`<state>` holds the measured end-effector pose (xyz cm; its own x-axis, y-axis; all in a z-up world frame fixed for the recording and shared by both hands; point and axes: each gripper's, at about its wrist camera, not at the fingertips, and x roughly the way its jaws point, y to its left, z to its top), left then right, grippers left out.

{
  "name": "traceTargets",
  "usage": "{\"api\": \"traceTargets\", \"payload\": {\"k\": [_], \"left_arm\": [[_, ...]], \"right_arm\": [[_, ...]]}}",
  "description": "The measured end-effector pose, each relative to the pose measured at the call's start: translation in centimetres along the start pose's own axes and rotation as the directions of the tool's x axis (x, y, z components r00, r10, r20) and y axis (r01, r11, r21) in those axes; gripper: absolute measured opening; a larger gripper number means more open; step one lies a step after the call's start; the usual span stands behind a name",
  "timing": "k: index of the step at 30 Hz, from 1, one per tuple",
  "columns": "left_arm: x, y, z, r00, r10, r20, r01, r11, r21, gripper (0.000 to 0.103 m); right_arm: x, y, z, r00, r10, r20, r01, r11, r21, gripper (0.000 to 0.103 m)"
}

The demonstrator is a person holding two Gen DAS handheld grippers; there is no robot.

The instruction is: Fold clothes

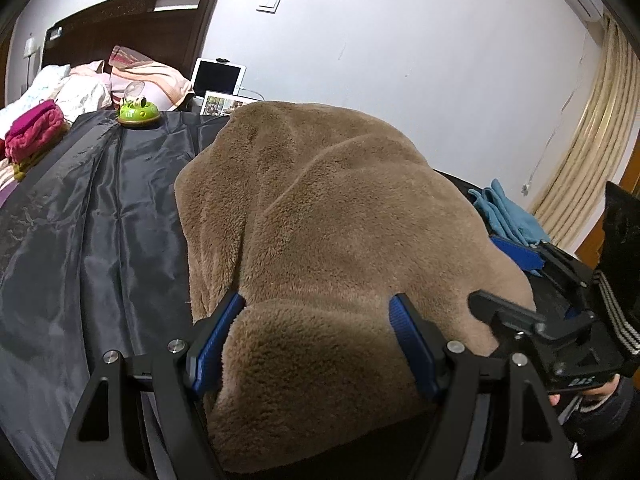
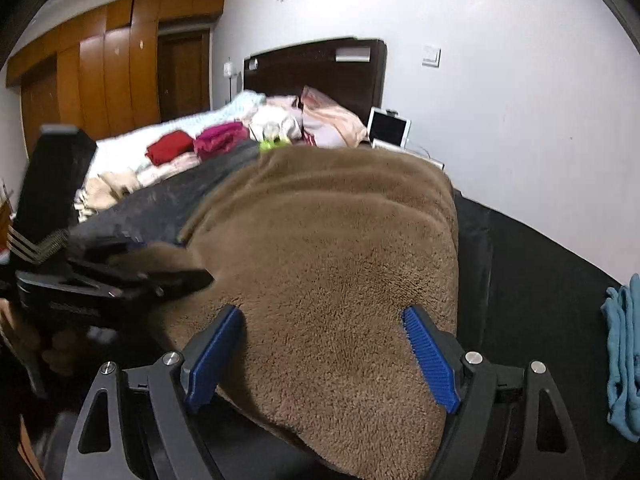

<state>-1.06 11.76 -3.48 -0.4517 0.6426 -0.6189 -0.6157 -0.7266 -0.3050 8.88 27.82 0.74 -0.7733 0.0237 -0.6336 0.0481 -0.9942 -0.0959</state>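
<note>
**Both grippers spread over brown fleece garment**

The left gripper (image 1: 318,344) stands with jaws spread. The brown fleece garment (image 1: 320,220) bulges between its blue pads (image 1: 218,344); whether the pads press the pile cannot be told. To its left, a dark sheet (image 1: 100,208) covers the bed. Ahead and left sits a green toy (image 1: 138,112).

The right gripper (image 2: 324,356) is also spread, the same fleece (image 2: 328,248) between and ahead of its pads. To its right lies a blue cloth (image 2: 624,352).
</note>
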Motion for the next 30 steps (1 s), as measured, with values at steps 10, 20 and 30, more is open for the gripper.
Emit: {"api": "traceTargets", "payload": {"k": [10,20,30], "left_arm": [[-0.4,-0.3,-0.8,0.999,0.029,-0.018,-0.029,0.999,0.016,0.078],[-2.9,1.0,1.8,0.999,-0.04,-0.031,0.036,0.993,-0.116,0.081],[1.8,1.2,11.7,0.992,-0.108,-0.058,0.095,0.976,-0.194,0.081]], "right_arm": [[0.9,0.1,-1.4,0.999,-0.01,-0.047,0.009,1.0,-0.021,0.085],[0.8,-0.1,-1.9,1.0,0.01,-0.028,-0.01,1.0,-0.008,0.086],[0.5,0.1,-2.4,1.0,0.016,-0.01,-0.016,1.0,-0.004,0.086]]}}
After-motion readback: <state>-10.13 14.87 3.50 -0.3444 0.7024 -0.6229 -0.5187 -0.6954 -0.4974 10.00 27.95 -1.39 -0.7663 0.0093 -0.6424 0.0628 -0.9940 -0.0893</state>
